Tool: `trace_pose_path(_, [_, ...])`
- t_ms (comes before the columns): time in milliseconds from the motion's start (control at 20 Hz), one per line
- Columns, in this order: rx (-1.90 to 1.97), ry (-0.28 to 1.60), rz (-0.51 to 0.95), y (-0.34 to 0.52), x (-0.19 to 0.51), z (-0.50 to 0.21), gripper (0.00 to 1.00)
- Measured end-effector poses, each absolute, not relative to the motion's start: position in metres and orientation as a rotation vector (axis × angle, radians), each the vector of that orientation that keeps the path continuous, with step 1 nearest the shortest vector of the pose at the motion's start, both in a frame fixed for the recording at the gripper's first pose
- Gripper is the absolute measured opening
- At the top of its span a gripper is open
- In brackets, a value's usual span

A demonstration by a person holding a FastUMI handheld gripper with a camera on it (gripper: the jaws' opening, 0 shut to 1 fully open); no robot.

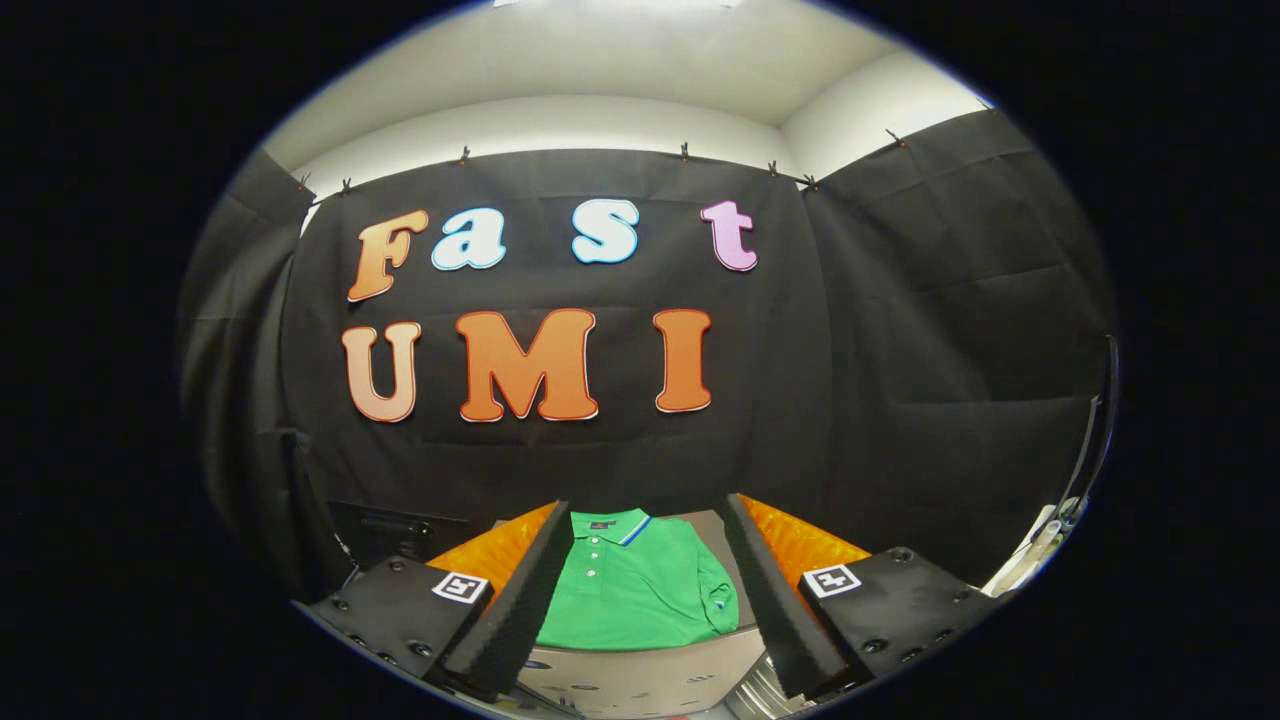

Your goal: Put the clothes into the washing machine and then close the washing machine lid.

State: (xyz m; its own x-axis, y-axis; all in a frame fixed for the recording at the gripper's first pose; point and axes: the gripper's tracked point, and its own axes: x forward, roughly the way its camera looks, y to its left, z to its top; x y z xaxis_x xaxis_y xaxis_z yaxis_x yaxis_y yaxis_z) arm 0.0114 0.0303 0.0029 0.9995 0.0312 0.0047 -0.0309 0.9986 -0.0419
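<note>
Gripper view looks along the two fingers of the gripper [645, 590], which stand wide apart and hold nothing. Each finger carries a dark block at its base with a small square marker on top.

Nearest to the camera, low between the fingers, there is a grey metal surface [640, 675] with some dark marks on it. I cannot tell if this is a part of the washing machine or its lid, because very little of it can be seen.

Just beyond this grey surface lies the green polo shirt [625, 590]. It is folded flat, with the collar on the far side and a row of small white buttons going down from the collar. The collar has a blue and white stripe on its edge. The shirt is between the two fingers and a little ahead of them, and neither finger touches it.

On both sides of the shirt, and partly hidden behind the fingers, an orange padded surface [800, 545] shows. The shirt seems to rest on a paler area in the middle of it.

Behind the shirt the black cloth wall [900, 350] of the booth stands, and above it a white ceiling [650, 70]. To the right of the shirt, near the wall, a thin dark cable [1095, 440] hangs.
</note>
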Motion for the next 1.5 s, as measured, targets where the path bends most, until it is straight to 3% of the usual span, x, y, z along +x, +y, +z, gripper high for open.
trace_pose_path(350, [-0.023, -0.081, -0.036, 0.02, -0.016, 0.031, 0.98])
trace_pose_path(700, [-0.012, -0.064, 0.012, 0.043, -0.007, 0.038, 0.98])
trace_pose_path(1200, [-0.016, 0.307, 0.103, 0.077, 0.089, 0.011, 0.98])
trace_pose_path(1500, [-0.062, 0.542, 0.144, 0.107, 0.156, -0.045, 0.98])
